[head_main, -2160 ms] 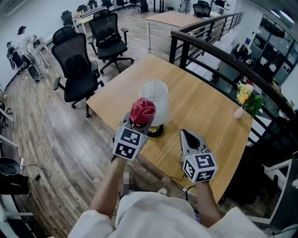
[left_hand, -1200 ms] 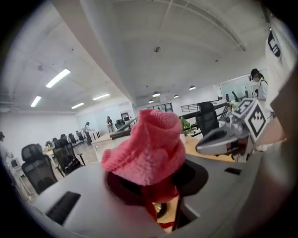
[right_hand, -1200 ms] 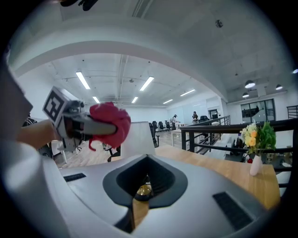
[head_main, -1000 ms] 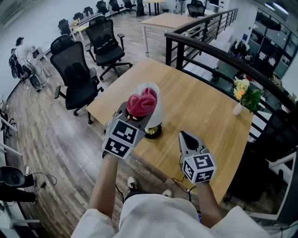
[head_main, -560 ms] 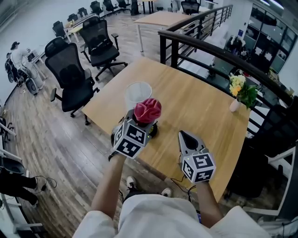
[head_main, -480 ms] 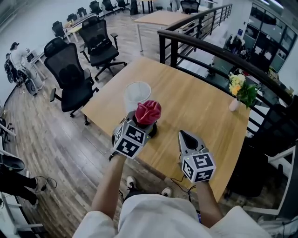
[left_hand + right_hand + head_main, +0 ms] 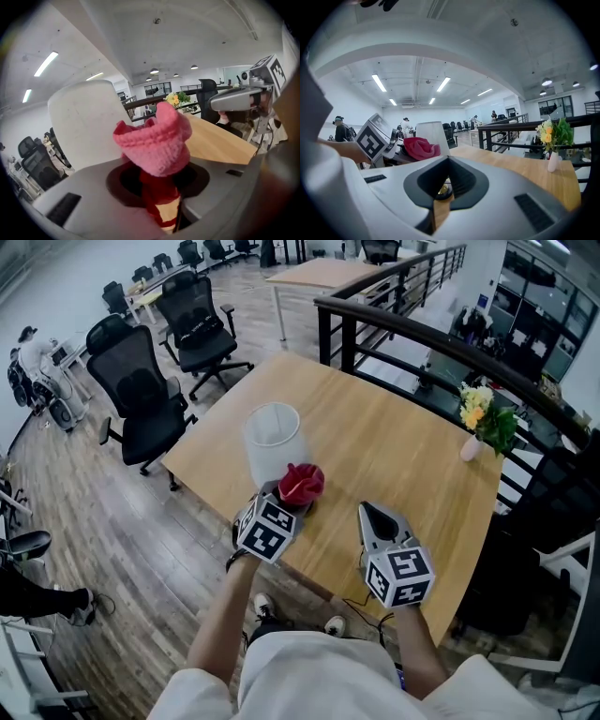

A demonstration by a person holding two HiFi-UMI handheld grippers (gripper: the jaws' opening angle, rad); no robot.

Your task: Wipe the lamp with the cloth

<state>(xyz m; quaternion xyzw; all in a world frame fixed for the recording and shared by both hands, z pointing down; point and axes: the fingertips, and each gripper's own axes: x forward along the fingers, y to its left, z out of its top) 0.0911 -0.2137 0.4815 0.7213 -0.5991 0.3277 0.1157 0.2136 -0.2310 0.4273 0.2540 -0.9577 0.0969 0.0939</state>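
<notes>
The lamp [image 7: 272,439] has a white shade and stands near the wooden table's [image 7: 403,451] front left edge. My left gripper [image 7: 293,496] is shut on a bunched red-pink cloth [image 7: 301,482], which sits low against the shade's right side, over the lamp's foot. In the left gripper view the cloth [image 7: 157,140] bulges out of the left gripper [image 7: 164,190], with the lamp's shade [image 7: 86,124] just behind it on the left. My right gripper [image 7: 373,513] hovers shut and empty to the right, apart from the lamp. From the right gripper [image 7: 443,187] I see the lamp [image 7: 432,134] and cloth [image 7: 419,147] on the left.
A small vase of yellow flowers [image 7: 486,420] stands at the table's far right edge. A black railing [image 7: 422,334] runs behind the table. Black office chairs [image 7: 141,381] stand on the wooden floor to the left. A person stands far off at the left wall.
My left gripper has come down with the cloth from the top of the shade along its near side to the lamp's foot. The right gripper has stayed put.
</notes>
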